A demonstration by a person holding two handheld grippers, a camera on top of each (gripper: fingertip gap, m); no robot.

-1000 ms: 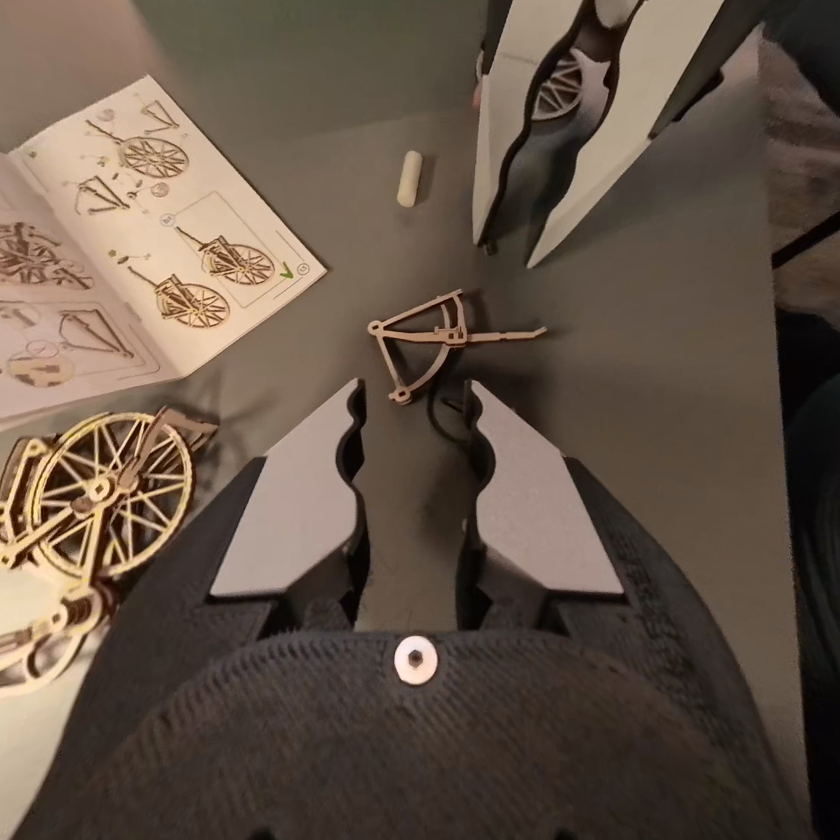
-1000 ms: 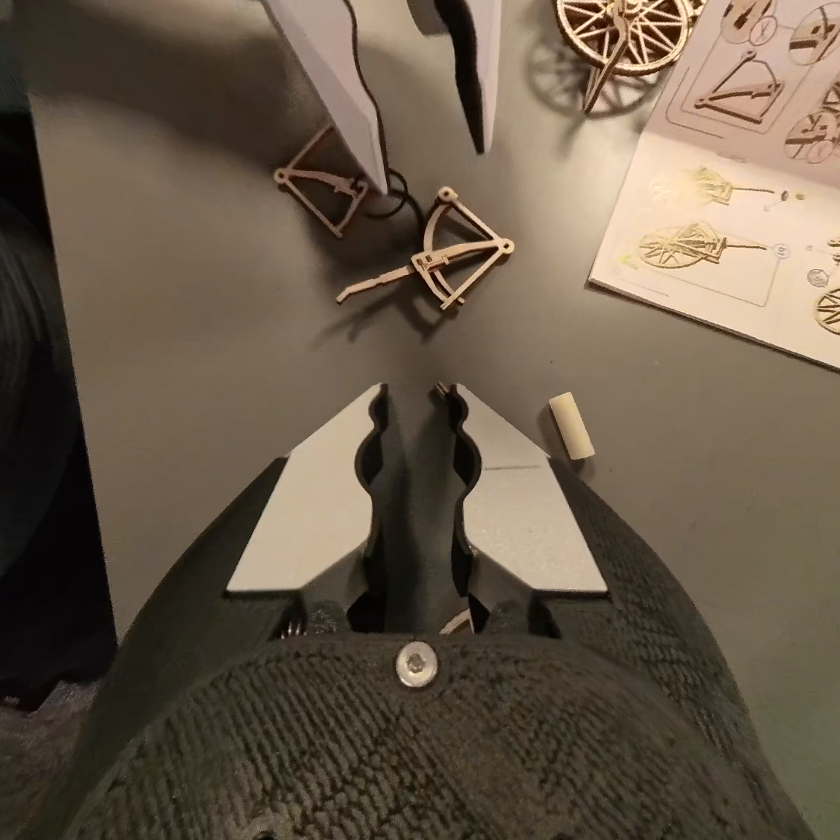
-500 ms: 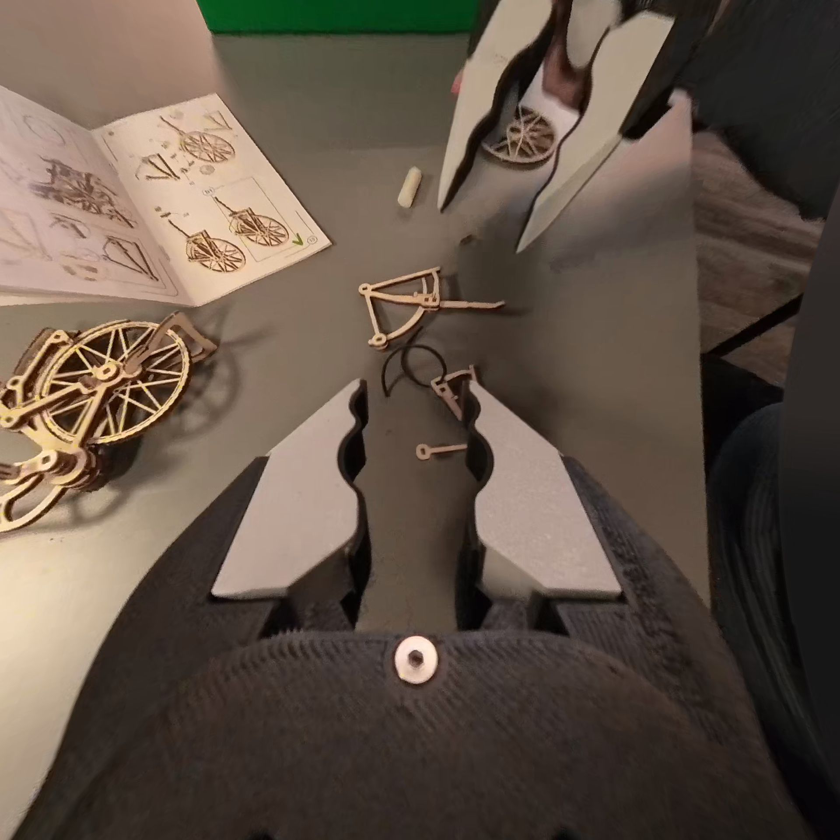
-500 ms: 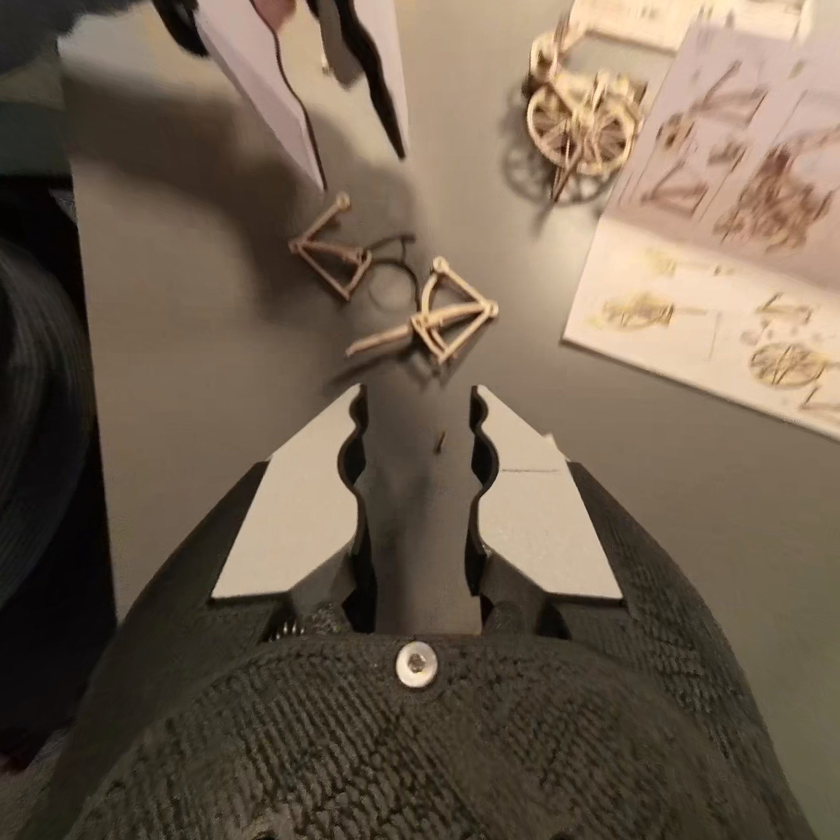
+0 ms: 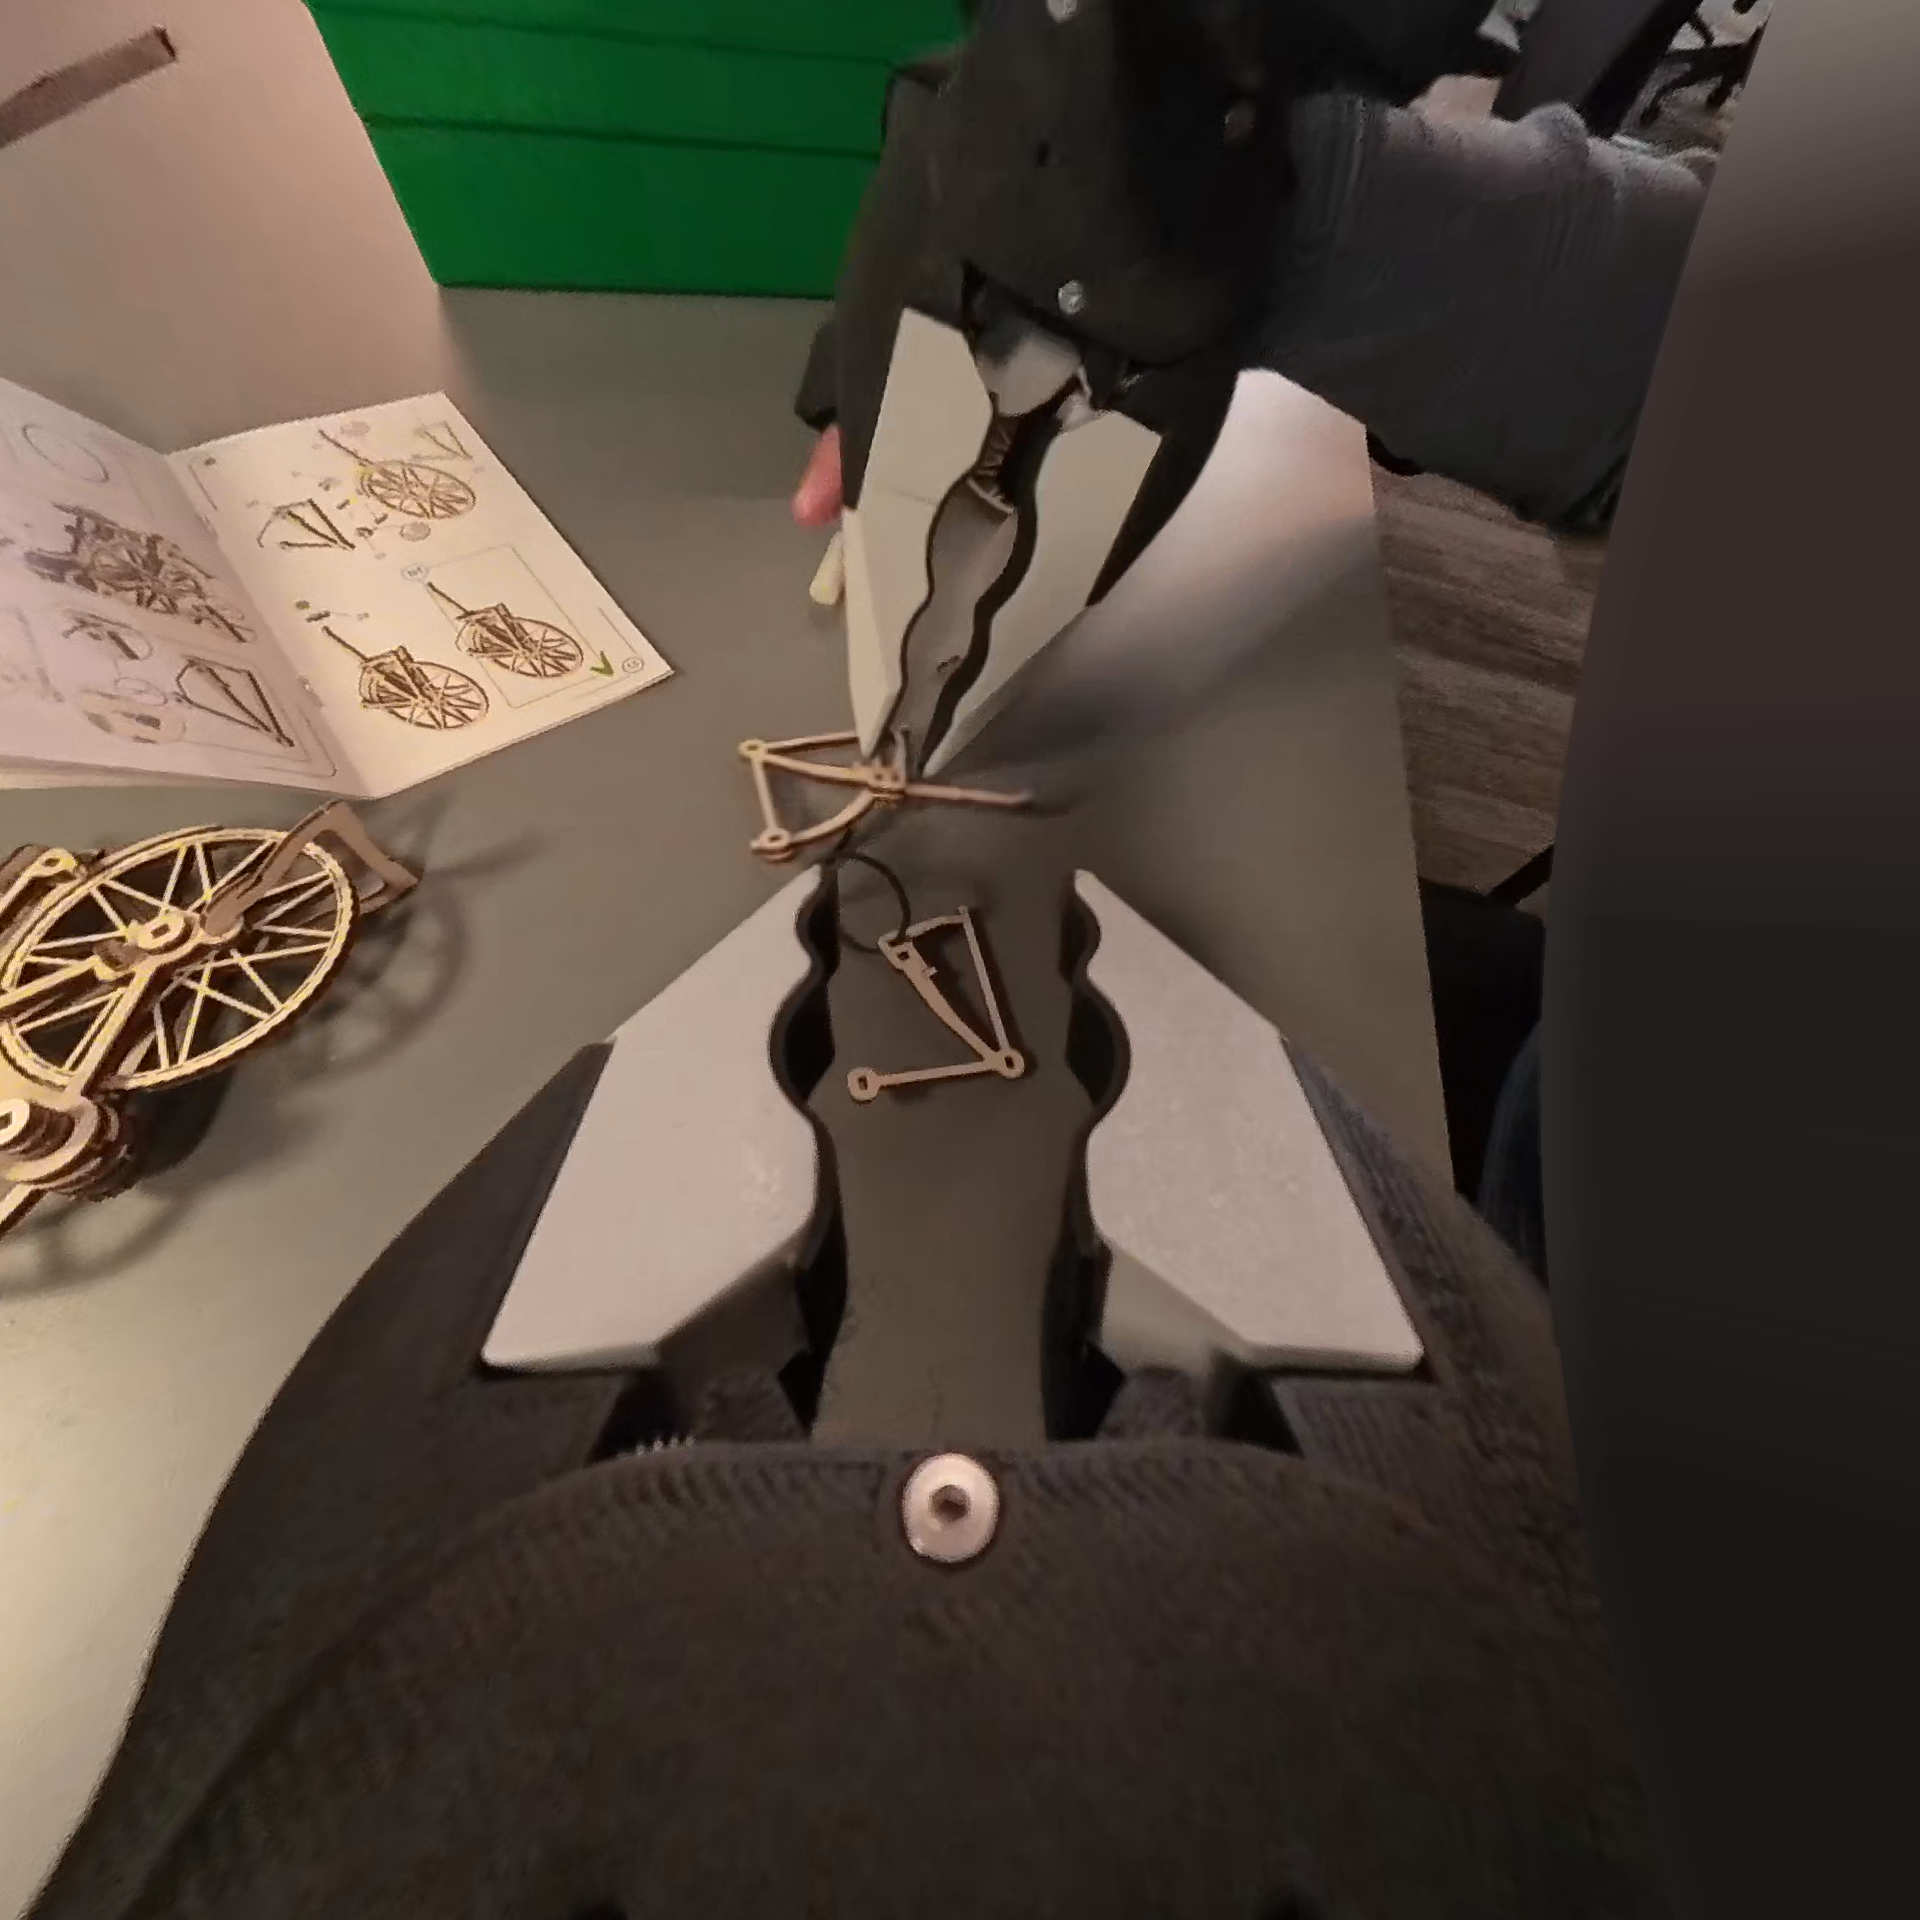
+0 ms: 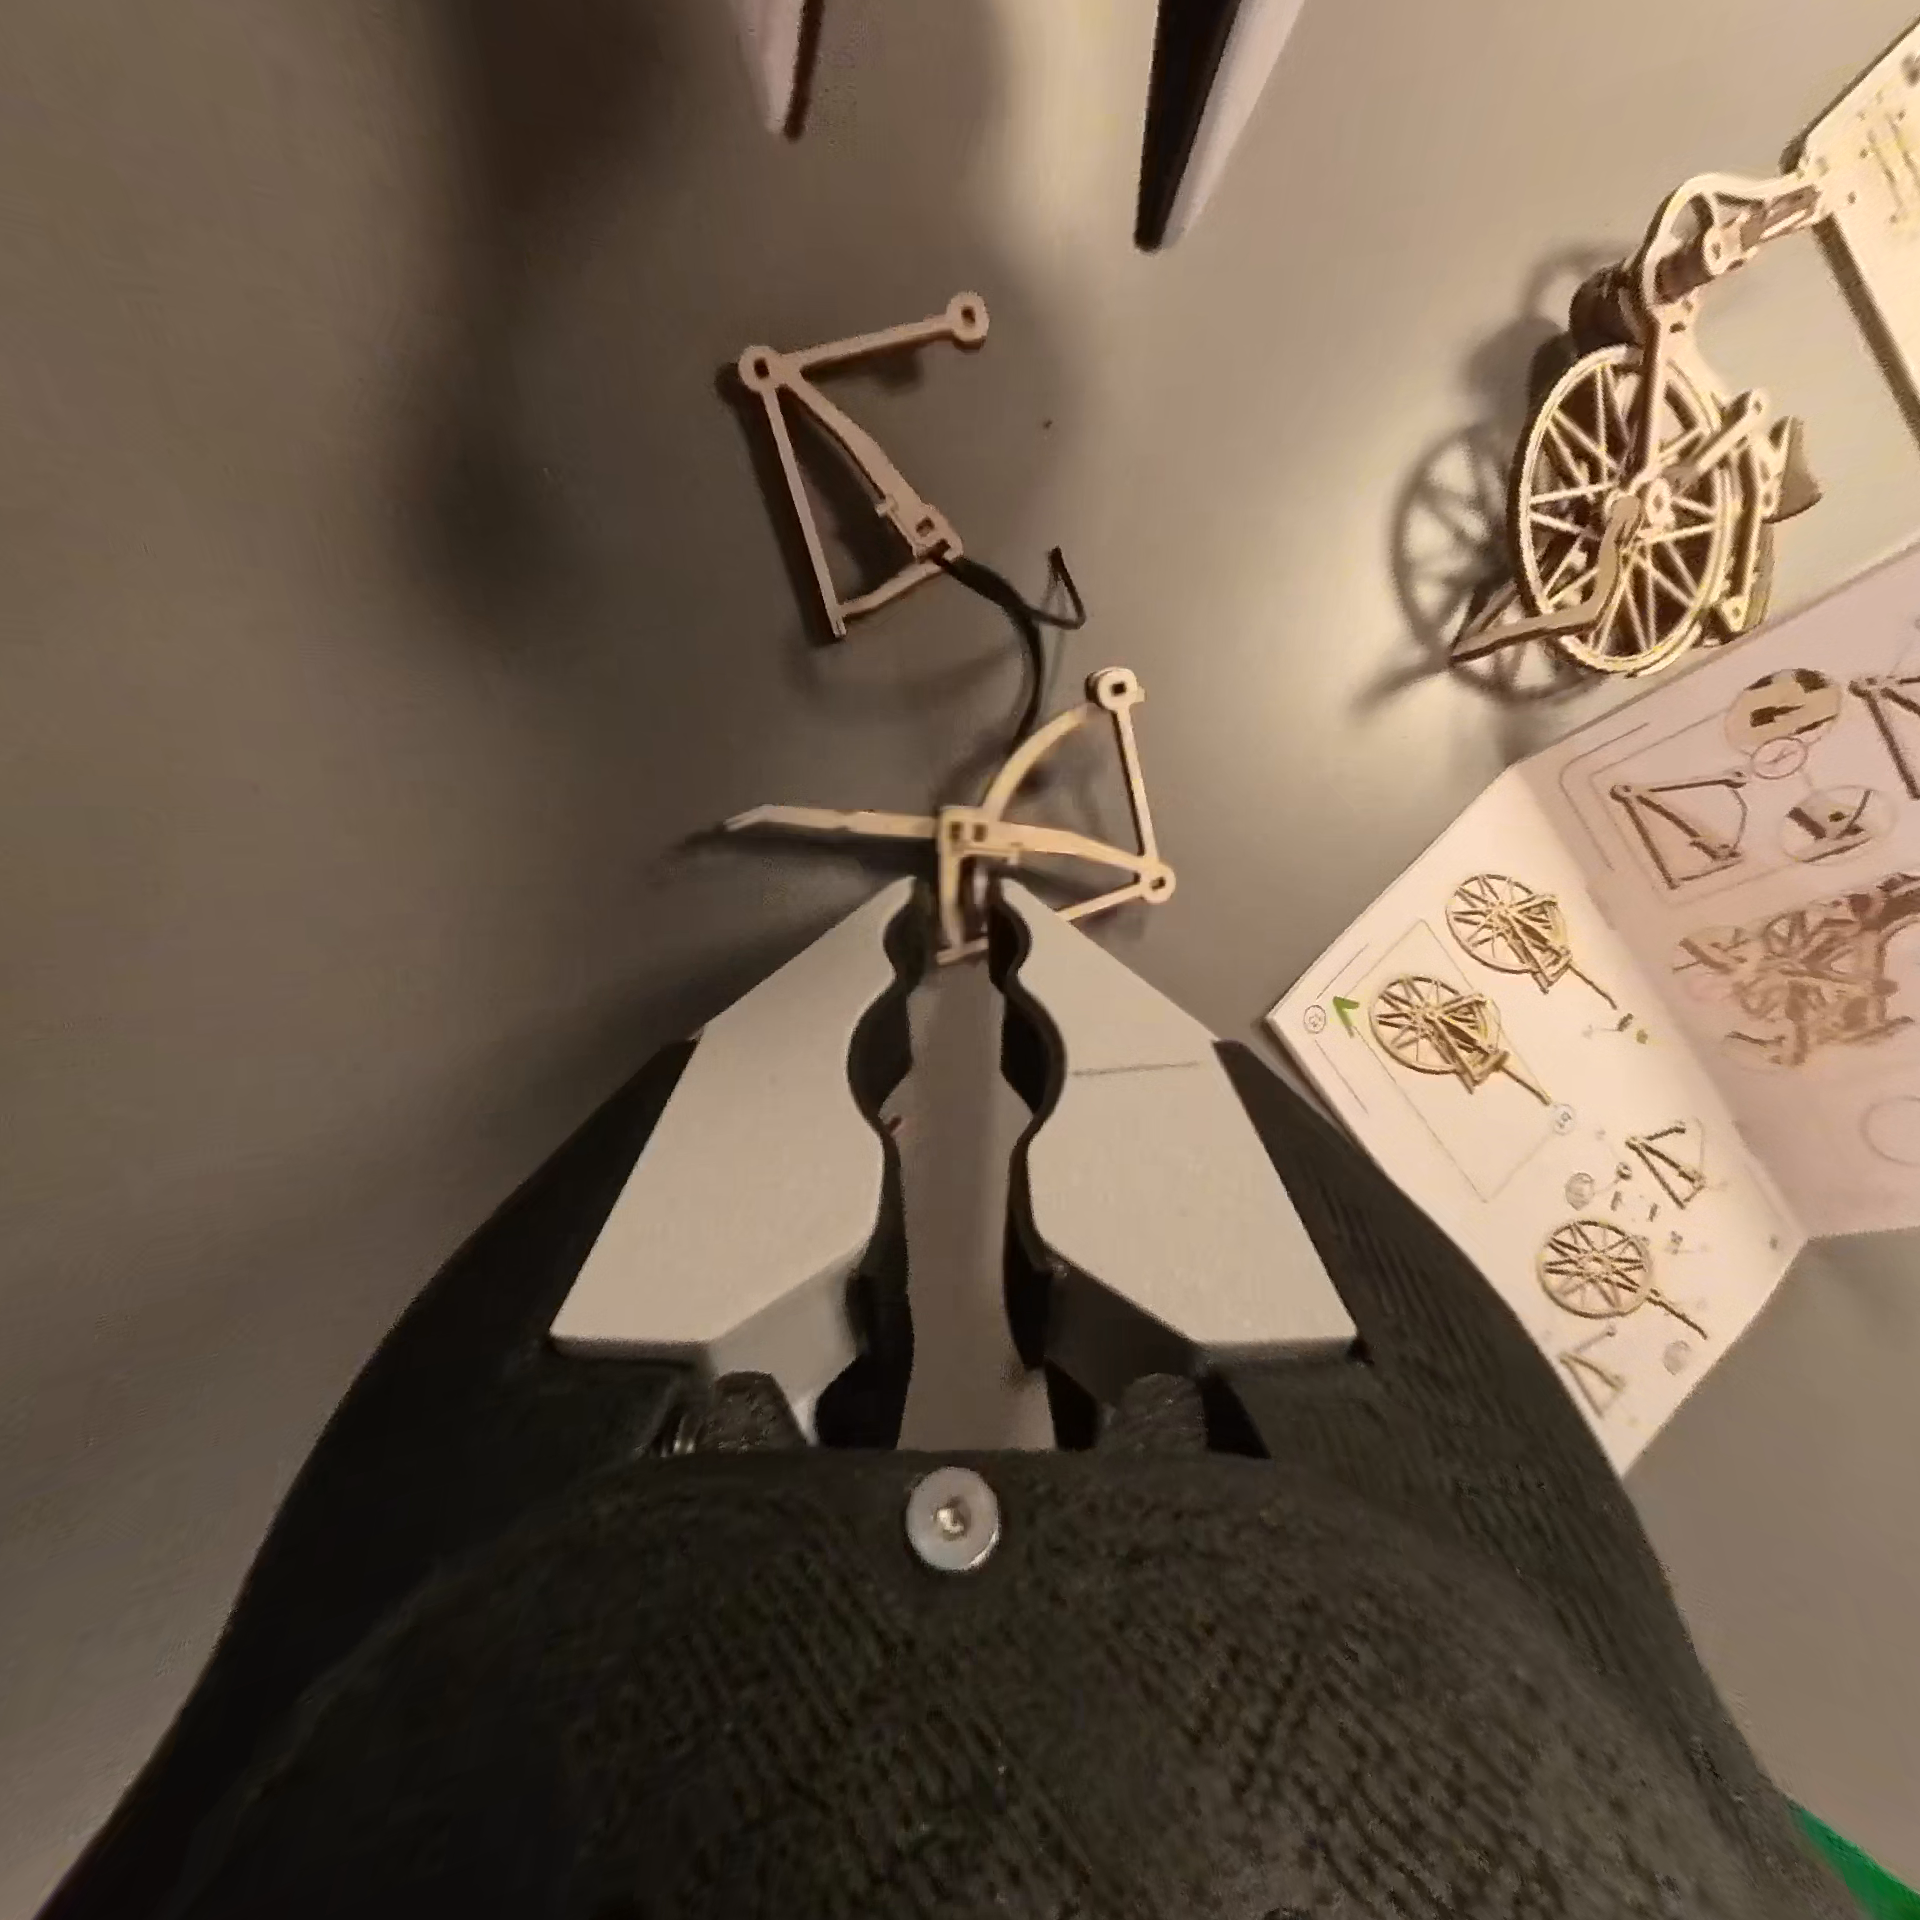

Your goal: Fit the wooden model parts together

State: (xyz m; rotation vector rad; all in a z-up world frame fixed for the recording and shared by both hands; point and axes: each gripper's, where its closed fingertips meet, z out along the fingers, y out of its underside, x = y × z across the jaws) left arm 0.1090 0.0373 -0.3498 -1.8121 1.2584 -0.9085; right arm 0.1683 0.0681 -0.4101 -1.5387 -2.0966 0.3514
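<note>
Right wrist view: the right gripper has come down from above the desk and now closes on the pale wooden arc-shaped frame with a long rod at frame centre, so fitting can start. The left gripper stays open, empty, over the small wooden triangular frame.

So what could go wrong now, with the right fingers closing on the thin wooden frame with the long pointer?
1. The right gripper pinches only the small centre joint of the pointer frame; the thin wood might snap or twist free.
2. A black elastic loop lies between it and the second triangular frame; lifting might drag that along.
</note>
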